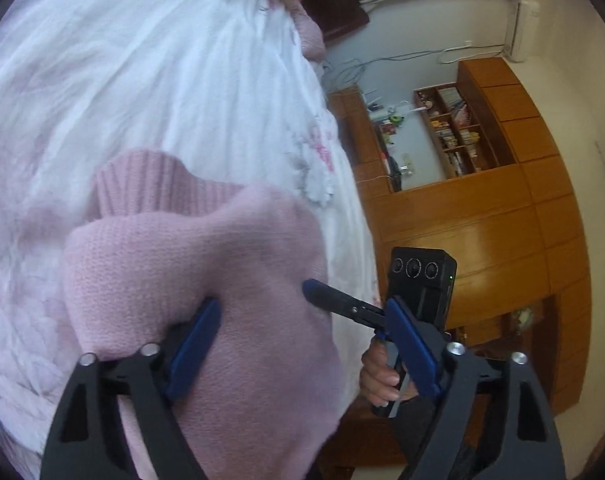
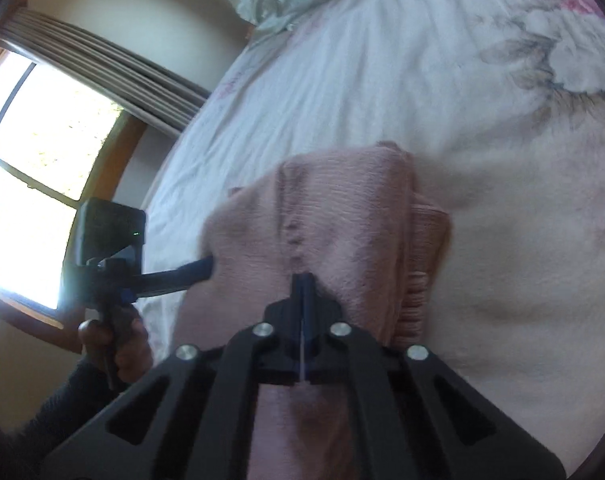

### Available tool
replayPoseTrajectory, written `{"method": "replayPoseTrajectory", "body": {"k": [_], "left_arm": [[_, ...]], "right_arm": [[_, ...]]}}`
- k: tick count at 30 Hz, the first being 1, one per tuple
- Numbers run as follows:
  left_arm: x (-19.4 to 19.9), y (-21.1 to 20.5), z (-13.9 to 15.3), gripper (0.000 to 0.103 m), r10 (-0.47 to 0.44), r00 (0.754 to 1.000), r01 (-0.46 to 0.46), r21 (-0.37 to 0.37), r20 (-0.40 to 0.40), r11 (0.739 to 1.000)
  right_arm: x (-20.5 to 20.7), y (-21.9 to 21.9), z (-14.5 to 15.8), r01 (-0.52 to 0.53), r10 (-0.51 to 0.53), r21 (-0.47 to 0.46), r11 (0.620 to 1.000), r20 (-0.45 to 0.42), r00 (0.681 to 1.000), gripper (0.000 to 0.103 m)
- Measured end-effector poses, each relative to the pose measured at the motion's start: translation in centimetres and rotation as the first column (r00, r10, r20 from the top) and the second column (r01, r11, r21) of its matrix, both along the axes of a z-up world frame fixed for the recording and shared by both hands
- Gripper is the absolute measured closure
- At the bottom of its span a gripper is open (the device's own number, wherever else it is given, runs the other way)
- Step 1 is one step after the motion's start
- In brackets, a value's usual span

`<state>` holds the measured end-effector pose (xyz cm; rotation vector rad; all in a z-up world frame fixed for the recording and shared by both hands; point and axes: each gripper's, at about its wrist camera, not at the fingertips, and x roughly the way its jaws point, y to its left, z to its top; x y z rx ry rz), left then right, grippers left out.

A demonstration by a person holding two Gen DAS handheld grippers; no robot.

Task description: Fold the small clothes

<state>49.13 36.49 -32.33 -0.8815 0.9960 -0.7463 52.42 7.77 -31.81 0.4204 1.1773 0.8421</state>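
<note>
Here, pink sweater [image 1: 206, 280] runs lengthwise away, ribbed hem far; right tool [image 2: 302, 280] pinches it; left tool [image 1: 302, 328] spread.

The sweater [image 2: 334, 232] lies on the bed [image 2: 382, 80], directly ahead of the right gripper [image 2: 303, 280]; the left gripper [image 2: 198, 270] is to its left.

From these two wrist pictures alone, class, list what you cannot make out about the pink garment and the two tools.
- Pink sweater: its lower part is cut off by the bottom edge in both views, behind the tool frames.
- Left gripper: jaws stand apart around cloth in the left view; the right view shows only one blurred finger.
- Right gripper: the pinched fabric hides its tips.
- Shelf items: too small.
</note>
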Motion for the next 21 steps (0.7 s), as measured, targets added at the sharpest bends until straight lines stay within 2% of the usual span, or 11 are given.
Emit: {"method": "replayPoseTrajectory", "body": {"k": [1, 3, 5, 6, 11, 12, 14, 16, 18, 20, 21], "left_arm": [[0.0, 0.1, -0.3, 0.050, 0.001, 1.000, -0.001, 0.011, -0.001, 1.000], [-0.2, 0.1, -0.4, 0.053, -0.010, 1.000, 0.010, 0.037, -0.002, 0.999], [-0.9, 0.7, 0.6, 0.039, 0.006, 1.000, -0.005, 0.035, -0.003, 0.999], [-1.7, 1.1, 1.5, 0.022, 0.011, 1.000, -0.011, 0.017, 0.019, 1.000], [-7.2, -0.6, 4.0, 0.021, -0.138, 0.982, 0.142, -0.022, 0.132, 0.990], [-7.5, -1.3, 2.8, 0.025, -0.160, 0.982, 0.159, 0.019, 0.097, 0.987], [-7.5, -1.2, 0.2, 0.051, -0.150, 0.987, 0.148, 0.050, 0.055, 0.988], [-7.3, -0.4, -1.2, 0.094, -0.102, 0.994, 0.101, 0.057, 0.025, 0.993], [-7.4, -0.4, -1.7, 0.102, -0.089, 0.996, 0.087, 0.100, 0.011, 0.991], [-8.2, 0.1, -0.8, 0.075, -0.072, 0.997, 0.071, 0.083, 0.014, 0.994], [-9.0, 0.2, 0.2, 0.036, -0.072, 0.996, 0.070, 0.056, 0.044, 0.996]], "right_arm": [[0.6, -0.9, -0.9, 0.019, -0.018, 0.045, 0.999, -0.042, 0.999, 0.103], [0.6, -1.5, -0.7, 0.032, -0.028, 0.066, 0.997, -0.052, 0.998, 0.103], [-0.6, -1.3, 1.0, 0.020, -0.018, 0.067, 0.998, -0.023, 1.000, 0.102], [-1.5, -1.2, 2.0, 0.007, -0.006, 0.093, 0.996, -0.008, 1.000, 0.094], [-4.9, 0.3, 2.5, -0.119, 0.121, 0.121, 0.985, -0.009, 0.993, 0.093], [-4.9, 0.4, 1.4, -0.106, 0.108, 0.062, 0.992, -0.020, 0.994, 0.097], [-4.2, -0.7, -1.3, -0.073, 0.075, 0.028, 0.997, -0.064, 0.995, 0.103], [-3.7, -2.4, -2.3, -0.019, 0.029, 0.092, 0.996, -0.112, 0.993, 0.103], [-3.9, -2.9, -1.6, -0.003, 0.012, 0.083, 0.997, -0.103, 0.995, 0.103], [-4.7, -3.5, -0.3, 0.003, 0.005, 0.089, 0.996, -0.088, 0.996, 0.103], [-5.5, -3.9, 0.5, -0.001, 0.010, 0.106, 0.994, -0.079, 0.997, 0.097]]}}
